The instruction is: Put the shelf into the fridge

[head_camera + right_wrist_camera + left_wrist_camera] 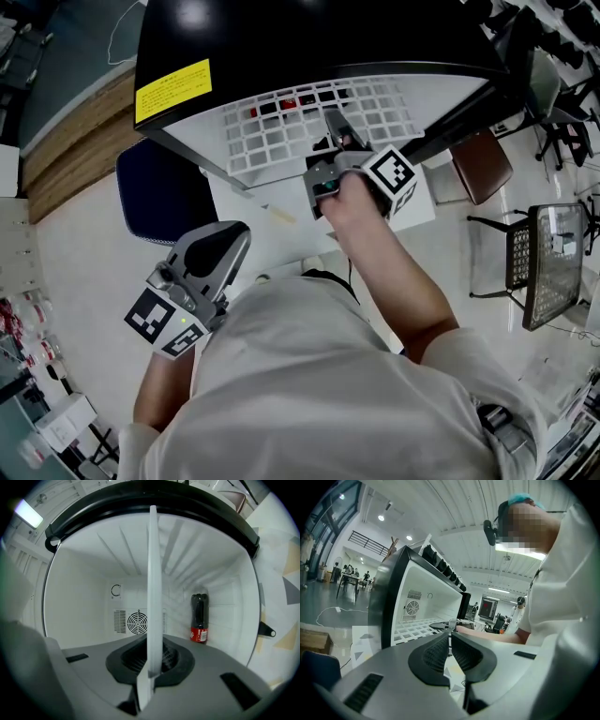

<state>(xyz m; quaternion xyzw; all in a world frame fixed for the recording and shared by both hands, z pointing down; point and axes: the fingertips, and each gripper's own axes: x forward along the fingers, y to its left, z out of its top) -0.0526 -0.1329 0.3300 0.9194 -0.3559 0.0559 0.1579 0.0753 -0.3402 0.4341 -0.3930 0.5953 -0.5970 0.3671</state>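
The right gripper (151, 663) pinches the near edge of the white wire shelf (153, 573), which runs edge-on straight out from between its jaws into the open fridge (79, 578). Past the jaws, a round fan vent (138, 621) sits on the back wall just left of the shelf's line. A dark cola bottle (199, 618) with a red label shows to the right. The left gripper (450, 651), apart from the shelf, has its jaws pressed together on nothing.

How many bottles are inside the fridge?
1: a dark plastic bottle with a red label, deep inside the white fridge. Others may be hidden behind the white wire shelf.
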